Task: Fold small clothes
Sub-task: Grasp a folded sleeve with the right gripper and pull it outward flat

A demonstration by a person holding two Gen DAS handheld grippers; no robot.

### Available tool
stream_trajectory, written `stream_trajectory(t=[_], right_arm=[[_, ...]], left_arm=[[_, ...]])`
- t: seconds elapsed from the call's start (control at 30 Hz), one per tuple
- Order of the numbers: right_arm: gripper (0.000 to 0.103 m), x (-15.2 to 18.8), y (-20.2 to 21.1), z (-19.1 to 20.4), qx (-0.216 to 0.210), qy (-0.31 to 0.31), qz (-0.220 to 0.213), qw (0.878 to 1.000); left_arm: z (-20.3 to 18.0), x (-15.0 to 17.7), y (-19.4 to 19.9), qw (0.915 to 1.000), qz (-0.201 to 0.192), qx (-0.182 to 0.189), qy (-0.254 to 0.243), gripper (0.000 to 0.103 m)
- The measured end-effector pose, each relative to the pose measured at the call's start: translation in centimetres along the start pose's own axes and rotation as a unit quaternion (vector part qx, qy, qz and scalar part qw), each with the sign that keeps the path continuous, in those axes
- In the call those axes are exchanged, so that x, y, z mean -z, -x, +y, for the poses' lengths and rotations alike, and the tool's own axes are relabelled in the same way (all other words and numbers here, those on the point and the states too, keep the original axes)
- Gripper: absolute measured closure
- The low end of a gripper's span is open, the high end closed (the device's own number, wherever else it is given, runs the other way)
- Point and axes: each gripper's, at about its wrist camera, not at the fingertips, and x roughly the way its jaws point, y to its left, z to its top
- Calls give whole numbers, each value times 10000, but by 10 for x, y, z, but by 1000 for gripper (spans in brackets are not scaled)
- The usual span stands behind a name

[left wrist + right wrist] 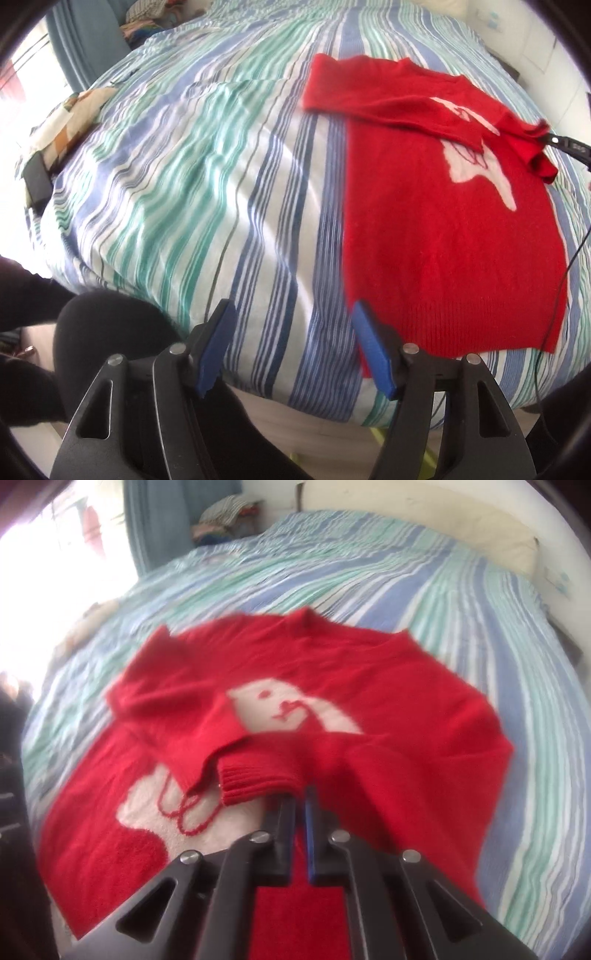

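Note:
A red knit sweater [443, 240] with a white animal figure lies flat, front up, on the striped bedspread [184, 184]. One sleeve [388, 107] is folded across its chest. My left gripper [293, 332] is open over the bedspread by the sweater's hem corner, with nothing between its blue pads. My right gripper [301, 794] is shut on the other sleeve near its ribbed cuff [255, 779], holding it over the sweater [406, 775]. In the left wrist view the right gripper [550, 138] shows at the far right with the cuff hanging from it.
A patterned cloth [70, 114] and a black object [37, 181] lie at the bed's left edge. A person's dark-clad leg [110, 332] is at the near edge. A black cable [554, 295] runs down the right. A pillow [424, 517] and piled clothes [229, 517] lie beyond.

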Motion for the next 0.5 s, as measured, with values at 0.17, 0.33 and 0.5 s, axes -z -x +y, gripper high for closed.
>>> stream_trajectory(t=[0.17, 0.33, 0.5], right_arm=[[99, 71, 122, -147, 464, -2481, -1044, 9620], [99, 192, 174, -258, 1273, -4151, -1264, 8919], [90, 253, 154, -283, 708, -4954, -1234, 8569]], left_arm=[[-9, -11, 3, 9999, -54, 125, 53, 35], [-34, -17, 7, 9995, -14, 313, -61, 35], [-53, -16, 12, 9993, -17, 288, -247, 35]])
